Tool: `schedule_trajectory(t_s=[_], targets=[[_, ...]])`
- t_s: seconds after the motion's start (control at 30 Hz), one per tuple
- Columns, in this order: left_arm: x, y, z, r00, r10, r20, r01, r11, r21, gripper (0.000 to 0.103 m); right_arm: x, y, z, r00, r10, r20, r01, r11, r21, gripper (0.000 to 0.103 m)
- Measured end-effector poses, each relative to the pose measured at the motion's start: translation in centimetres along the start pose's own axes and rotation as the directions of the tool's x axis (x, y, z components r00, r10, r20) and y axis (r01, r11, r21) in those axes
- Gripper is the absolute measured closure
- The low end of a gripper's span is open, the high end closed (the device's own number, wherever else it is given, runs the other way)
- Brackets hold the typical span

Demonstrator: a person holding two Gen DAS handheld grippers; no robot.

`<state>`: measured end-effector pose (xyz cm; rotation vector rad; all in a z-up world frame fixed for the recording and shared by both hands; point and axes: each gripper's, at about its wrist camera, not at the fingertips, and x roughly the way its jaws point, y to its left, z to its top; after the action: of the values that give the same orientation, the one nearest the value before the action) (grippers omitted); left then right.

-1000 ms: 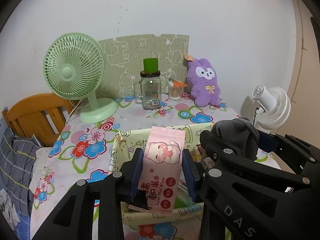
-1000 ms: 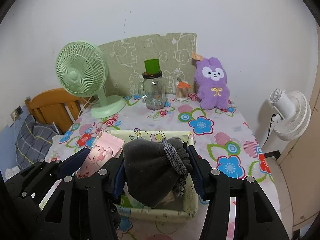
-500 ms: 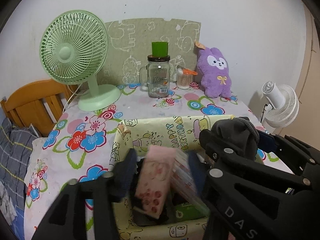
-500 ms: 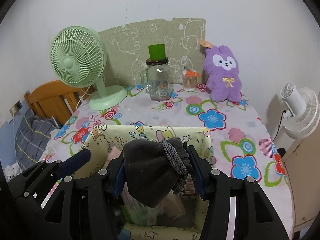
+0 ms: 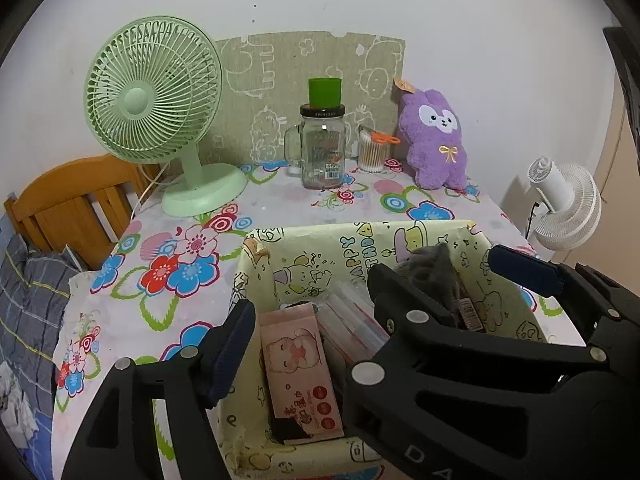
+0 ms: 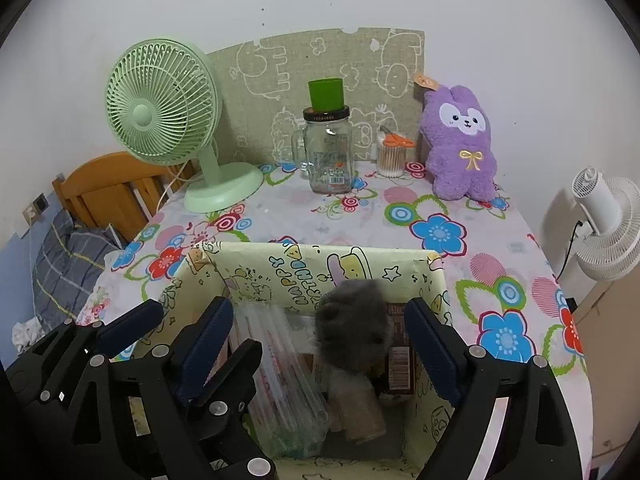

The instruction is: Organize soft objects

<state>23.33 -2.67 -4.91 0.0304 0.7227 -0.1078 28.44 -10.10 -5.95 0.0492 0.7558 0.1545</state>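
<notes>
A pale yellow cartoon-printed box (image 5: 304,246) (image 6: 256,272) stands on the floral table. A pink pack of wipes (image 5: 300,364) lies inside it at the left, free of my open left gripper (image 5: 308,344) above it. A dark grey knit hat (image 6: 352,320) (image 5: 432,272) is blurred in the box between the spread fingers of my open right gripper (image 6: 320,344); nothing grips it. A purple plush rabbit (image 5: 434,140) (image 6: 460,144) sits at the table's back right.
A green desk fan (image 5: 156,112), a glass jar with a green cup on top (image 5: 324,144) and a cotton-swab pot (image 5: 372,152) stand at the back. The box also holds clear packets (image 6: 288,372). A wooden chair (image 5: 68,208) stands left, a white fan (image 5: 564,204) right.
Both grippers have opened over the box. The pink wipes pack dropped from the left gripper into the box, and the grey hat left the right gripper and is falling in.
</notes>
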Motion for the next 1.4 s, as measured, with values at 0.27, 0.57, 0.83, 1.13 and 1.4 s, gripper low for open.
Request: schedule_trajectory(t_s=[0.27,0.57,0.83,1.13,1.4], targets=[[-2.5,-0.5,-0.3,0.999,0.010,0.039,-0.009,1.000,-0.006,0.017,-2.6,0.0,-0.3,1.000,-0.012,0.029,0.012,1.000,0.004,0.013],[-6.6,-1.5,-0.9,0.994,0.022,0.103,-0.022,1.000,0.003,0.006,-7.3,0.1,-1.0,0.996,-0.014,0.093,0.014,1.000,0.005,0.013],[-10.2,-2.4,-2.0,0.989,0.022,0.145,-0.025,1.000,0.014,0.002,-11.6,0.1,-2.3,0.989,-0.033,0.144,0.031,0.999,0.017,0.009],[-14.5,-3.2,-4.0,0.981,0.028,0.194,-0.030,1.000,0.006,0.000,-16.7,0.5,-4.2,0.977,-0.049,0.208,0.047,0.999,0.014,0.004],[-18.3,-3.3,-5.4,0.971,0.027,0.238,-0.029,1.000,0.005,0.000,-20.8,0.1,-6.0,0.964,-0.070,0.257,0.066,0.998,0.024,0.001]])
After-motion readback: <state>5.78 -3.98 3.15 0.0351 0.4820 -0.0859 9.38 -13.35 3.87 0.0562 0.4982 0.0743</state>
